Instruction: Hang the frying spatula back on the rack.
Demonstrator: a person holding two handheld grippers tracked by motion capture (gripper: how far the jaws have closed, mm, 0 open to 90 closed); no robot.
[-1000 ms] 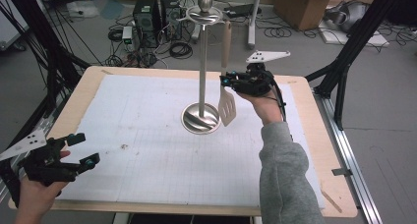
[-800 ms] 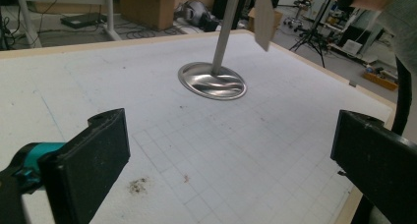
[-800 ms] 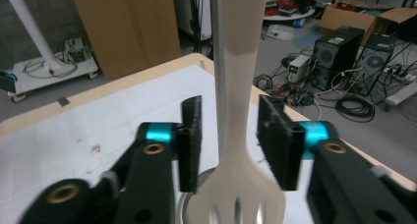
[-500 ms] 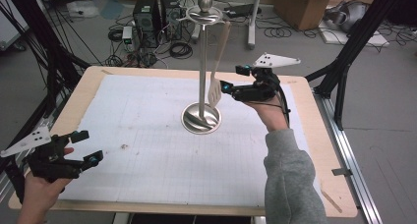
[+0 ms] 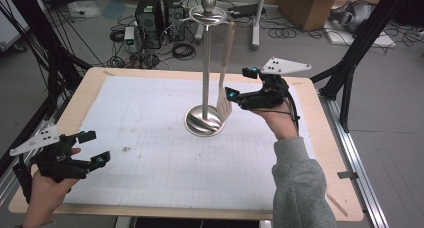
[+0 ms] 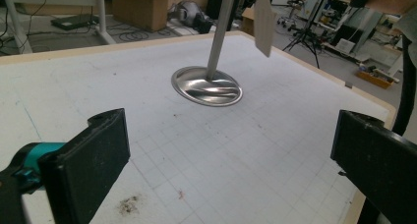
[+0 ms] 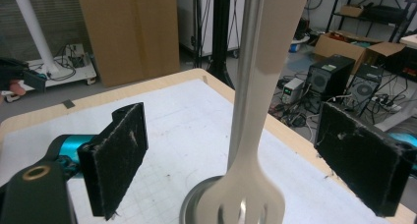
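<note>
A: Spatula in the high view hangs from the top of the metal stand on the bench; where is the right gripper?

B: Just beside the blade, having just been opening, with nothing clamped. The left gripper waits well apart, at the near left edge, jaws spread.

A: Left gripper view?

B: Wide jaws; stand base and spatula blade far ahead.

A: Right gripper view?

B: The spatula hangs between the parted pads, touching neither.
</note>
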